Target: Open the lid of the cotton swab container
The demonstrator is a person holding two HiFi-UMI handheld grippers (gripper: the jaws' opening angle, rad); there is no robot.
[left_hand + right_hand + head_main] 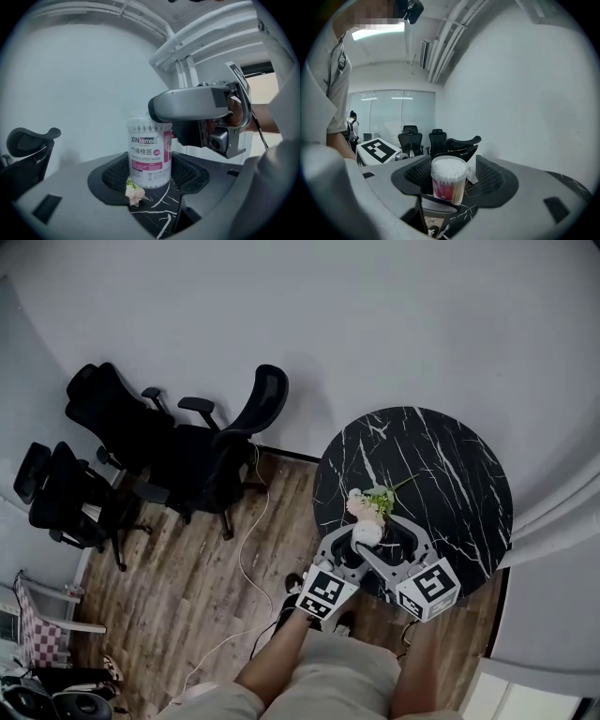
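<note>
A clear cotton swab container (149, 154) with a pink and white label stands on the black marble table (441, 474), near its front edge (367, 533). My left gripper (150, 176) is shut on the lower body, with a pad on each side. My right gripper (452, 180) comes in from the right and higher up, its pads (186, 133) pressed at the container's top by the translucent lid (143, 118). In the right gripper view the white swab heads (449, 168) show through the top. Both grippers (364, 542) meet at the container in the head view.
A small pink and white flower sprig (135, 192) lies on the table at the container's foot, and also shows in the head view (373, 501). Black office chairs (216, 446) stand on the wood floor to the left. A white cable (248, 559) runs across the floor. A curtain (562, 512) hangs at the right.
</note>
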